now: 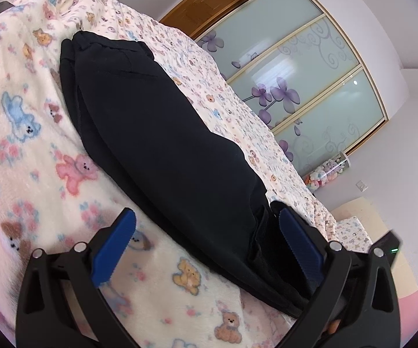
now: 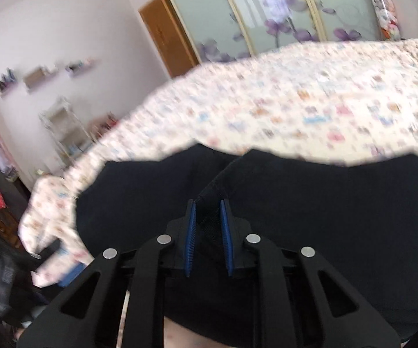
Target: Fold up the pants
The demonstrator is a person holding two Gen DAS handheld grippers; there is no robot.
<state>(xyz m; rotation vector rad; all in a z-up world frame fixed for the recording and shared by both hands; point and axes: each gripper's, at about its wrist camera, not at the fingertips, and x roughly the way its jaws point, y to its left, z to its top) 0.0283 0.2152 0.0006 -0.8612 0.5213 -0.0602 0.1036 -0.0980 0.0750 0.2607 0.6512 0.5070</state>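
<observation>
The black pants [image 1: 162, 133] lie lengthwise on the bed, on a teddy-bear blanket [image 1: 29, 150], running from about eleven o'clock down to five o'clock in the left wrist view. The left tool [image 1: 206, 232] stands wide open with nothing gripped; its right blue pad [image 1: 298, 243] rests against the near end of the pants, while the left pad is over the blanket. In the blurred right wrist view, the right tool [image 2: 209, 232] has its pads drawn close, apparently pinching a raised fold of the pants [image 2: 310, 217]. A floral wardrobe [image 1: 304, 66] stands at two o'clock behind the bed.
</observation>
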